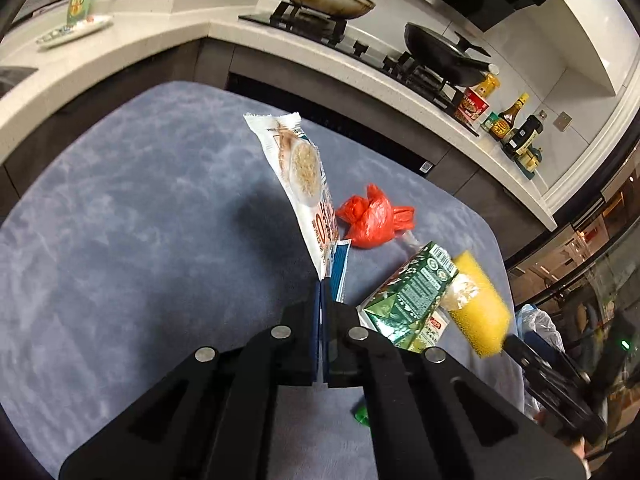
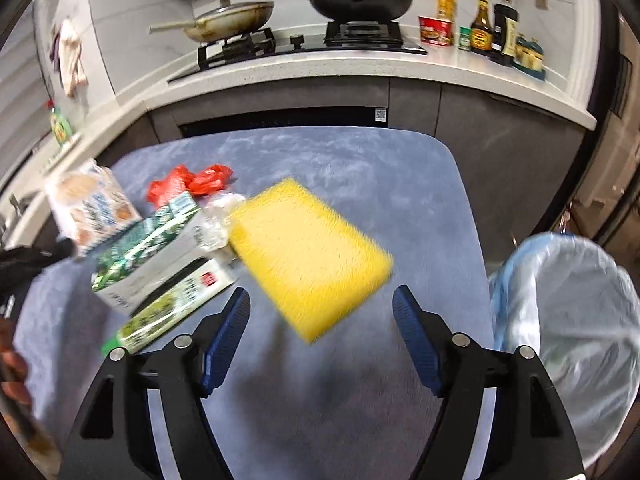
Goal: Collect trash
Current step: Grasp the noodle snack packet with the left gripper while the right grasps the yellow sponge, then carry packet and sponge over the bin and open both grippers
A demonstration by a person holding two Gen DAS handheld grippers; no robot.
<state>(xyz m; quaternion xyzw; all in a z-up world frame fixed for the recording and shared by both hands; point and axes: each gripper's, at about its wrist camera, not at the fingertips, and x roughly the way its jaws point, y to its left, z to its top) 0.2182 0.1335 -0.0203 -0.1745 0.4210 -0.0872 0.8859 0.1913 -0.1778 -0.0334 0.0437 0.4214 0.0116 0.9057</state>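
Left gripper (image 1: 325,280) is pressed together on the lower corner of a white food wrapper (image 1: 298,184), which is held up off the blue mat (image 1: 120,240) and stands tilted toward the upper left of the left wrist frame. Right gripper (image 2: 320,304) is spread wide, nothing pinched between the blue pads (image 2: 226,340). A yellow sponge (image 2: 308,256) is seen blurred at the centre of the right wrist frame, just ahead of the open jaws and touched by neither pad; contact with the mat cannot be told.

Remaining trash is grouped left of centre in the right wrist frame: a green carton (image 2: 148,240) lying on a white box (image 2: 172,292), crumpled clear plastic (image 2: 218,220) beside the sponge, and a red plastic bag (image 2: 188,182) behind them. In the left wrist frame the same red bag is seen at centre, just right of the wrapper.

A bin lined with a pale bag (image 2: 568,320) is seen at the lower right, beside the mat's edge. A stove with two pans (image 2: 296,36) is located along the top.
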